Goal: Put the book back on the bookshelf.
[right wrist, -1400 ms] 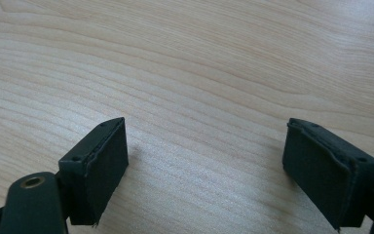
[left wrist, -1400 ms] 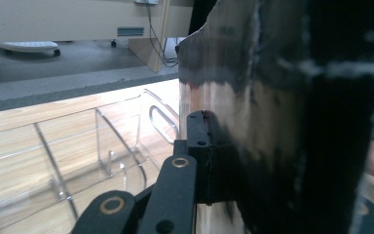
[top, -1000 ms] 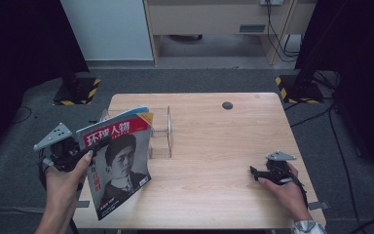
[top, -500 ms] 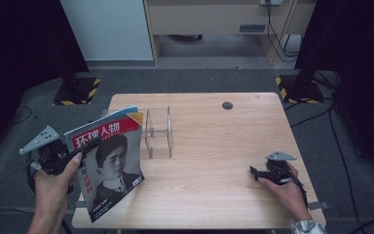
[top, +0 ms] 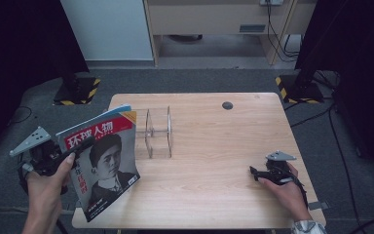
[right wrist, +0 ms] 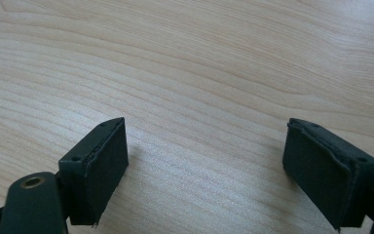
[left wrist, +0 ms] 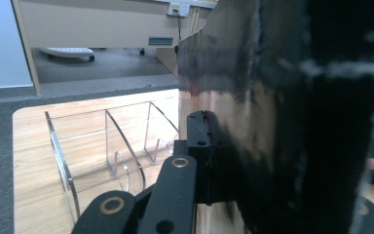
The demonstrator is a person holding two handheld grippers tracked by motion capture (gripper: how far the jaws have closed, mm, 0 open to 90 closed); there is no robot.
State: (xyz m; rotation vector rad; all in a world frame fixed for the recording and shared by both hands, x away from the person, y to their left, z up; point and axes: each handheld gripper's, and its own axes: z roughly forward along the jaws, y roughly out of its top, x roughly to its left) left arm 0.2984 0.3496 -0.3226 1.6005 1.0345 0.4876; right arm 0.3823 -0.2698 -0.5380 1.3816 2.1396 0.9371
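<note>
L gripper clamps magazine upright, left of clear rack; R gripper wide, on table.

- Left gripper: black body, grey three-cornered plate on top with small holes.
- Right gripper: black too, same grey plate, black cable trailing back along the wrist.
- Up close in the gripper views, matte black link arms with brass-coloured pivot rivets and dark screw heads.
- Blocky black jaws faced with rubbery pads, edges slightly frayed.
- Pale patterned cuff at the right wrist; bare left forearm.
</note>
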